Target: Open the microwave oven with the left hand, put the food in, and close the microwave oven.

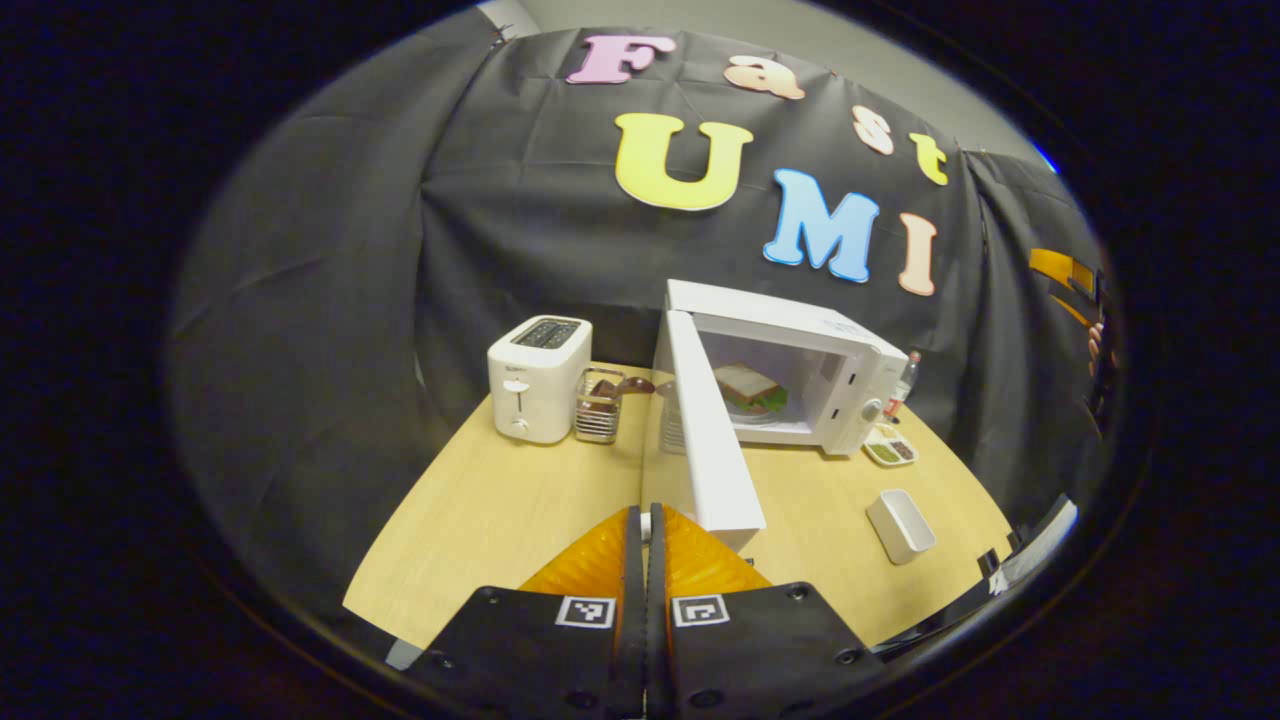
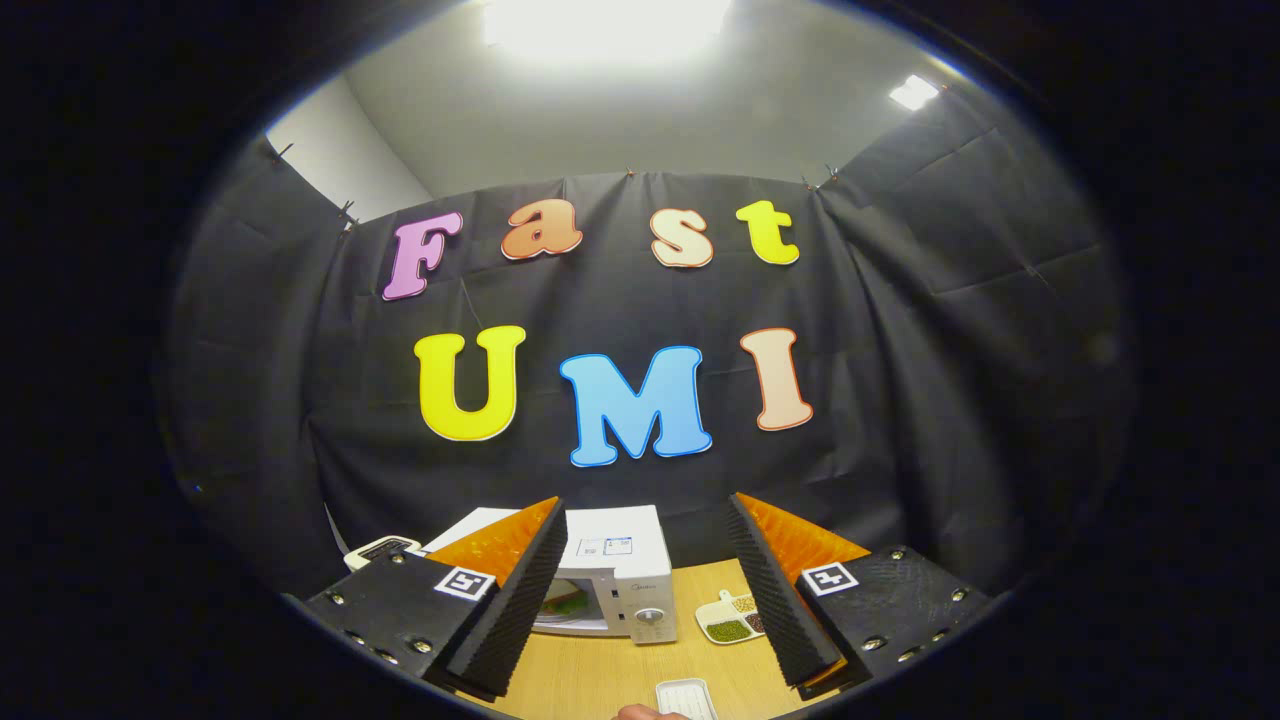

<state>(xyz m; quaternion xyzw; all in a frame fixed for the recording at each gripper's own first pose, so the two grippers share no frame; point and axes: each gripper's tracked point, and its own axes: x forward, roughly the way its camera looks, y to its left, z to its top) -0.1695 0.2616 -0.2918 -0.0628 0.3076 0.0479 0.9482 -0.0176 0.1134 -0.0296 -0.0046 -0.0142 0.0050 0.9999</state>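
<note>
The sandwich [image 1: 748,390] sits inside the microwave [image 1: 800,375], which stands toward the far edge of the table [image 1: 500,510], and the door [image 1: 710,440] hangs wide open, swung out toward my left gripper [image 1: 641,520]. So I judge the food is in and the step in hand is closing the door.

My left fingers are pressed together with nothing between them, and they sit just beside the door's free edge, on its outer side; whether they touch it I cannot tell. My right gripper [image 2: 640,560] is held higher and farther back, its fingers spread apart and empty, looking over the microwave [image 2: 620,585] from the front.

The next move, as I see it, calls for my closed left fingers to push the door's outer face near that free edge and swing it round on its hinge until it meets the front of the oven. The push should follow the arc of the door rather than go straight in, or the whole microwave may slide toward the far edge. The toaster [image 1: 538,378] and the small rack [image 1: 598,405] beside it stand to the left of the door's path, out of its way. A white tray [image 1: 900,525] lies nearer the right edge, well apart from the door.
</note>
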